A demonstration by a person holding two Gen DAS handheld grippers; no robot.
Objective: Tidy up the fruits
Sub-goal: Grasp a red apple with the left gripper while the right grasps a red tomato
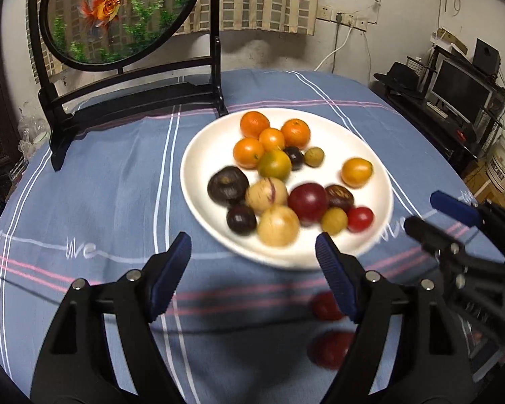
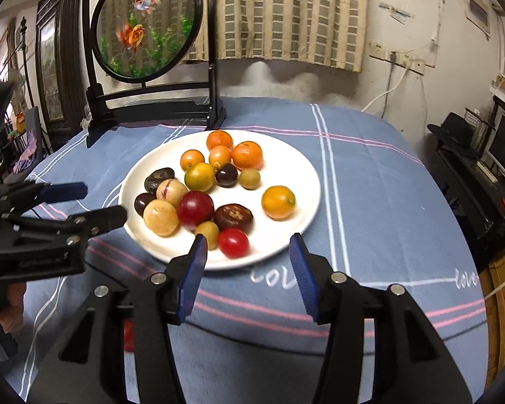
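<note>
A white plate (image 1: 202, 148) (image 2: 306, 168) on the blue cloth holds several fruits: oranges (image 1: 251, 124) (image 2: 247, 155), dark plums (image 1: 227, 186), pale round fruits (image 1: 278, 225) (image 2: 161, 217), a red plum (image 1: 308, 202) (image 2: 195, 209) and a cherry tomato (image 1: 360, 219) (image 2: 233, 242). Two red fruits (image 1: 330, 348) (image 1: 324, 306) lie on the cloth in front of the plate, one showing behind my right gripper's left finger (image 2: 128, 335). My left gripper (image 1: 252, 279) is open and empty just before the plate. My right gripper (image 2: 249, 272) is open and empty at the plate's near edge; it also shows in the left wrist view (image 1: 431, 212).
A black-framed round goldfish screen (image 1: 118, 13) (image 2: 148, 23) stands at the table's back left. The blue striped tablecloth (image 1: 101, 185) (image 2: 387, 202) covers the round table. A black shelf with a monitor (image 1: 461, 91) and hat stands to the right. My left gripper shows in the right wrist view (image 2: 67, 208).
</note>
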